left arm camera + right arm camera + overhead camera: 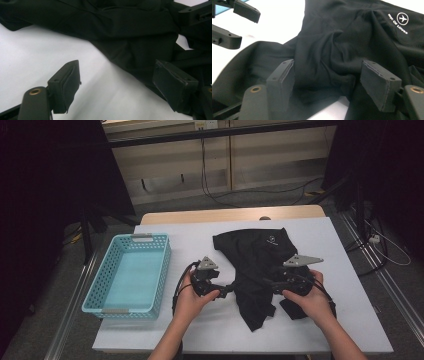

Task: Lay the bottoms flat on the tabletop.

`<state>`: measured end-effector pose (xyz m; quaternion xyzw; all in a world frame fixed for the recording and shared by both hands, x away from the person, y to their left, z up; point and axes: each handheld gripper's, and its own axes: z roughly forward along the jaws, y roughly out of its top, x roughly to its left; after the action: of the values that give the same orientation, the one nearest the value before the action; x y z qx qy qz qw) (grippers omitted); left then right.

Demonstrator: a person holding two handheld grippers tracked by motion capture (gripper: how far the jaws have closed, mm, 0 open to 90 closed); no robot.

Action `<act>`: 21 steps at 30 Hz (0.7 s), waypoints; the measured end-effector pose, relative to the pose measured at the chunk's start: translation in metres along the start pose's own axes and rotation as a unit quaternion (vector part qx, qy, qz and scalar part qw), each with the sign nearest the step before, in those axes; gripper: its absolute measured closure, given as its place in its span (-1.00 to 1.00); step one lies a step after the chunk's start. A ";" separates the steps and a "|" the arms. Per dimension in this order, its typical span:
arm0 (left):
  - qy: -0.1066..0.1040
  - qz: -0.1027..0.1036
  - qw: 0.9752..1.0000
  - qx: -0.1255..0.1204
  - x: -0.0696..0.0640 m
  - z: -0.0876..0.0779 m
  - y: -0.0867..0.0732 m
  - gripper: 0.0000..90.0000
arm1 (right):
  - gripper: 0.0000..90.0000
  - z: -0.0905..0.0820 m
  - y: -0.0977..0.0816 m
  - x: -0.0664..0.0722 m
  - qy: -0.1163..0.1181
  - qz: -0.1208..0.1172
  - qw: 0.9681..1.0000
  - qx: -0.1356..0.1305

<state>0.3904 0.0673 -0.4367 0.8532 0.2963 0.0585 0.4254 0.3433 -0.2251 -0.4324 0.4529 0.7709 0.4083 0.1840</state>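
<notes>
High view: a crumpled black garment [260,265] lies mid-counter [350,320], the left tongs [227,290] and right tongs [267,282] at its near folds, apparently preparing a grasp; the blue basket [127,272] waits to the left with bare counter between. Left gripper view: the left tongs [117,82] stand open over white counter at the cloth's edge. Right gripper view: the right tongs [328,82] gape astride a raised fold, not pinching; closing there seems next.

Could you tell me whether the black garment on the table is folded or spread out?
Neither: the black garment lies crumpled in loose bunches and creases on the white table.
</notes>
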 end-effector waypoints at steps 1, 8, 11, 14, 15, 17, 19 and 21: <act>-0.003 0.001 1.000 0.002 -0.001 0.002 0.000 -0.48 | -0.35 0.001 0.000 -0.001 -0.002 -0.001 1.000 0.000; -0.016 0.005 1.000 0.008 -0.008 0.012 -0.002 -0.37 | -0.33 0.003 -0.002 -0.003 -0.014 0.001 1.000 0.005; -0.026 0.001 0.999 0.019 -0.010 0.015 -0.002 -0.20 | -0.30 0.004 -0.002 -0.003 -0.015 0.000 1.000 0.005; -0.034 -0.001 0.999 0.024 -0.011 0.016 -0.003 0.09 | -0.28 0.004 -0.002 -0.002 -0.012 -0.002 1.000 0.003; -0.038 -0.004 0.999 0.027 -0.011 0.016 -0.003 0.18 | -0.28 0.004 -0.002 -0.002 -0.013 -0.003 1.000 0.002; -0.038 -0.008 0.999 0.033 -0.012 0.015 -0.003 0.34 | -0.28 0.004 -0.002 -0.001 -0.014 -0.005 1.000 0.001; -0.042 -0.007 0.999 0.034 -0.013 0.015 -0.002 0.50 | -0.28 0.004 -0.002 0.000 -0.016 -0.008 1.000 0.003; -0.041 -0.003 0.998 0.038 -0.014 0.015 -0.001 0.65 | -0.28 0.004 -0.002 0.000 -0.015 -0.010 1.000 0.004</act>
<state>0.3834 0.0497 -0.4451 0.8696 0.2828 0.0112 0.4046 0.3446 -0.2239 -0.4361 0.4523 0.7743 0.3962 0.1975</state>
